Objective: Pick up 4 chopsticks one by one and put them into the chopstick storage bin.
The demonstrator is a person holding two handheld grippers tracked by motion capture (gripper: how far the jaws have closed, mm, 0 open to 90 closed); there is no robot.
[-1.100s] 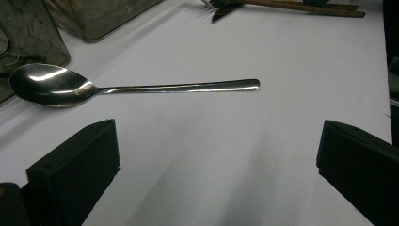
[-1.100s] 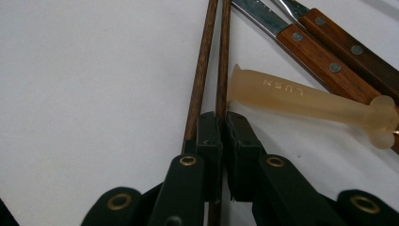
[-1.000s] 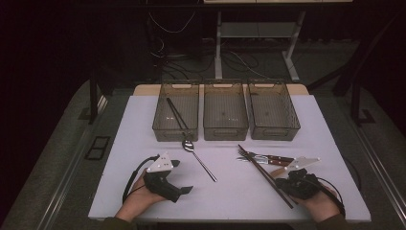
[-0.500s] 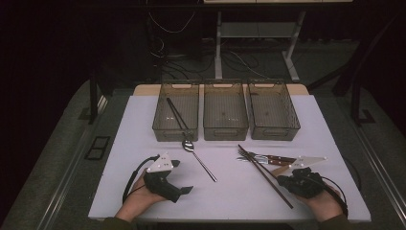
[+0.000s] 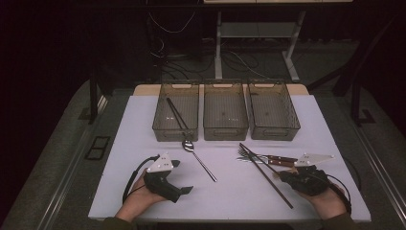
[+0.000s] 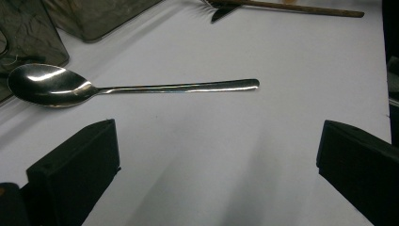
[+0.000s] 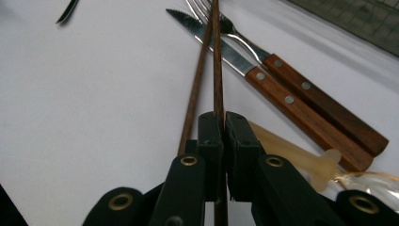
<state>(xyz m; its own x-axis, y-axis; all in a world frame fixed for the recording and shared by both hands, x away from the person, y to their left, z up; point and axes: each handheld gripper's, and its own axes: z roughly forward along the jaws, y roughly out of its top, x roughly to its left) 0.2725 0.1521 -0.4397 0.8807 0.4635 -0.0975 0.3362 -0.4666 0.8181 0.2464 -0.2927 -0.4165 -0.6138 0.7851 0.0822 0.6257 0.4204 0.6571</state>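
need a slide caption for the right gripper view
Right tool shut on one chopstick, its twin alongside, over a wood-handled knife and fork.

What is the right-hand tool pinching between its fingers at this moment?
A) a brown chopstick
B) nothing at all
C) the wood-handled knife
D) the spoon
A: in the right gripper view the right gripper has its fingers closed on one brown chopstick, while the spoon lies free in front of the open left gripper and the knife lies beside on the table.
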